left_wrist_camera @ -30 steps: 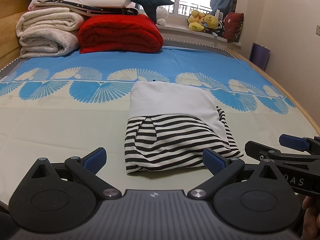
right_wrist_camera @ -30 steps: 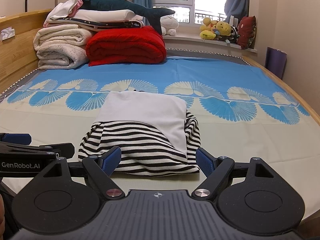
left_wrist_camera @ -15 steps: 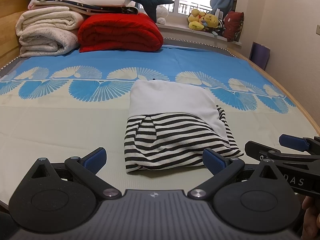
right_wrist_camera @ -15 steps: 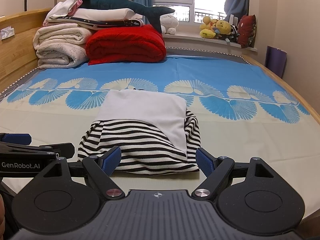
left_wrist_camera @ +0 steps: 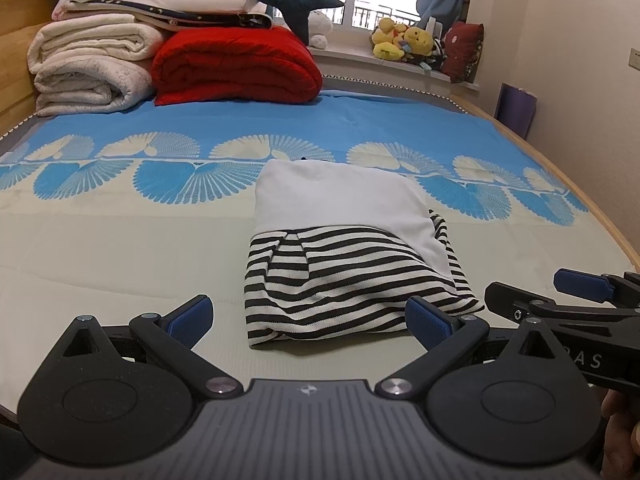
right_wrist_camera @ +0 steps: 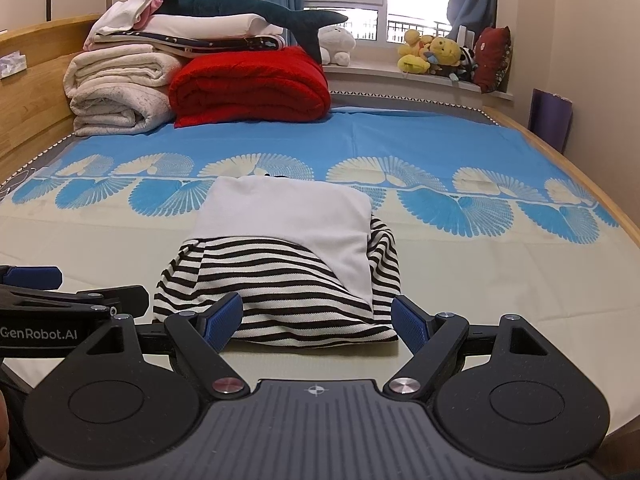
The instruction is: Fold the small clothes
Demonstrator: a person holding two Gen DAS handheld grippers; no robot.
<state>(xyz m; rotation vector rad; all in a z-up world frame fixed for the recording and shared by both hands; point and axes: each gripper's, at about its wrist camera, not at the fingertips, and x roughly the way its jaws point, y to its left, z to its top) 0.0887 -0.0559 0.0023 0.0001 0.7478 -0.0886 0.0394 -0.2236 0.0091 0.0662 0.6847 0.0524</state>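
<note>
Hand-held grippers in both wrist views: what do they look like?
Both are matte black. The left hand-held gripper and right hand-held gripper each have two angular linkage fingers with blue textured pads, silver pivot screws, round side discs and a ribbed grey centre. One side reads GenRobot.AI.

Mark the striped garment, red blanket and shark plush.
striped garment (left_wrist_camera: 344, 280), left wrist view, striped front panel
red blanket (left_wrist_camera: 236, 66), left wrist view, top fold
shark plush (right_wrist_camera: 240, 10), right wrist view, body

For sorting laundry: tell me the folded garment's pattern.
Folded garment: black-and-white stripes below a plain white section; clearest in the left wrist view.
</note>
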